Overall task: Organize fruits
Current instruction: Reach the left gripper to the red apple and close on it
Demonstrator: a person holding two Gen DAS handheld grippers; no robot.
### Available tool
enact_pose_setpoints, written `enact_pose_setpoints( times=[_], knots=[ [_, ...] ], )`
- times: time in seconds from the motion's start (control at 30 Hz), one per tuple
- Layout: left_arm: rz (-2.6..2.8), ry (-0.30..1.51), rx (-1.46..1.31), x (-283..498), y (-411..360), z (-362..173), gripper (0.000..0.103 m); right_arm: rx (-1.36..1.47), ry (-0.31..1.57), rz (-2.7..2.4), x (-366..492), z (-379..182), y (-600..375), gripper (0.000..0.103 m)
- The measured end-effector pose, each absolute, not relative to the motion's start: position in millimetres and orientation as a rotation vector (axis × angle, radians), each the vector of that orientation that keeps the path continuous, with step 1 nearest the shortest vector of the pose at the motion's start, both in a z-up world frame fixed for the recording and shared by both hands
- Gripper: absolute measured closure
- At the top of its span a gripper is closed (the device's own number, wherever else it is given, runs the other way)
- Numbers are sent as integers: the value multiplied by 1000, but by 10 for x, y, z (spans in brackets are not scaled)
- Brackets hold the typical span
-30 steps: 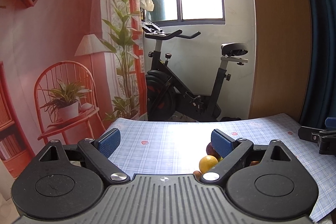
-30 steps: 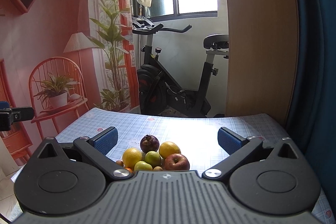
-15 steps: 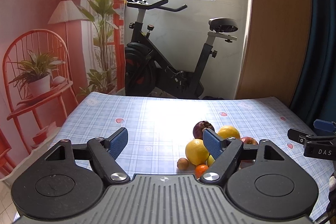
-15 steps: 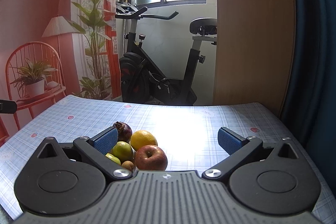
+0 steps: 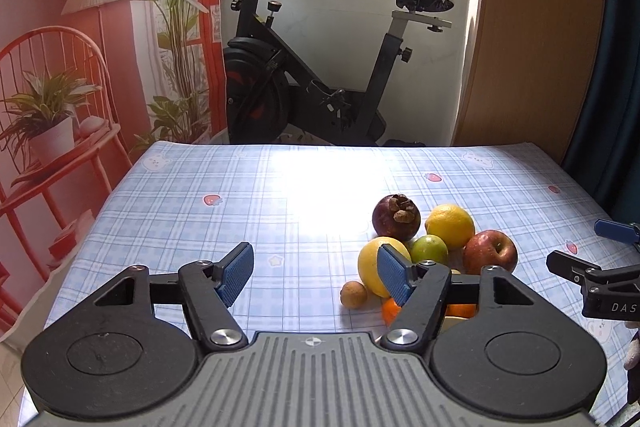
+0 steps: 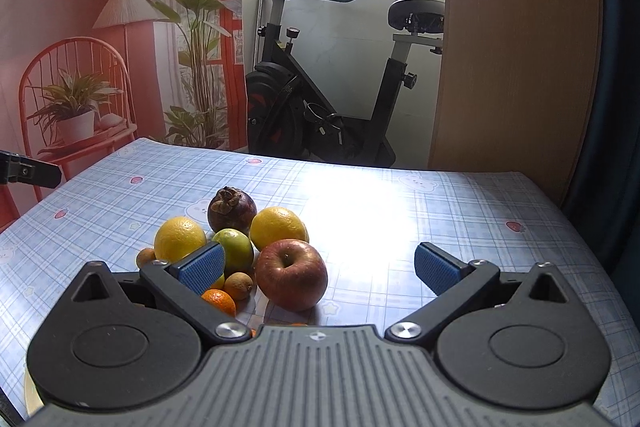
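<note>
You bring both claws down toward the fruit pile (image 6: 240, 251) on the checked tablecloth (image 5: 200, 211), the left gripper (image 5: 316, 277) closing on nothing, the right gripper (image 6: 316, 269) spread empty before the red apple (image 6: 291, 274), which likely needs centring next.

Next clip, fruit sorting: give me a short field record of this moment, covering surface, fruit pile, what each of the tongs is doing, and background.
surface: table with blue checked cloth
fruit pile: mangosteen, two yellow citrus, green fruit, red apple, small orange, small brown fruits; bunched together
left tongs: closing, nothing between the pads, left of the pile
right tongs: open, empty, apple just beyond the gap
background: exercise bike
</note>
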State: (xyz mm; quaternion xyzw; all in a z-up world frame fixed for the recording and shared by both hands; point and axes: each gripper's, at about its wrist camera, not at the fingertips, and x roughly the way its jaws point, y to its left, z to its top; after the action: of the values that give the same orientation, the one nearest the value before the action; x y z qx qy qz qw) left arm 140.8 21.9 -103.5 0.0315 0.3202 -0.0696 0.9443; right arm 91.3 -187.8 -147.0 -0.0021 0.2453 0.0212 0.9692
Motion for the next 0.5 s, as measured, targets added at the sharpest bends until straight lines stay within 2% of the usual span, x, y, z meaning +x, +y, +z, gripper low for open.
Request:
enact_pose_setpoints(
  times=[0.03, 0.1, 0.3, 0.5],
  knots=[
    [-148, 663, 62, 1436, 211, -1061, 44, -5, 501, 47, 934, -1488, -1885, 0],
    [-169, 682, 50, 1507, 185, -1092, 50, 3, 524, 59, 1012, -1545, -1932, 0],
    [-243, 709, 40, 1700, 3, -1157, 59, 28, 590, 108, 1260, -1747, -2063, 8],
    [-360, 730, 39, 1973, -397, -1253, 62, 2, 619, 165, 1421, -1890, -2083, 16]
  ],
)
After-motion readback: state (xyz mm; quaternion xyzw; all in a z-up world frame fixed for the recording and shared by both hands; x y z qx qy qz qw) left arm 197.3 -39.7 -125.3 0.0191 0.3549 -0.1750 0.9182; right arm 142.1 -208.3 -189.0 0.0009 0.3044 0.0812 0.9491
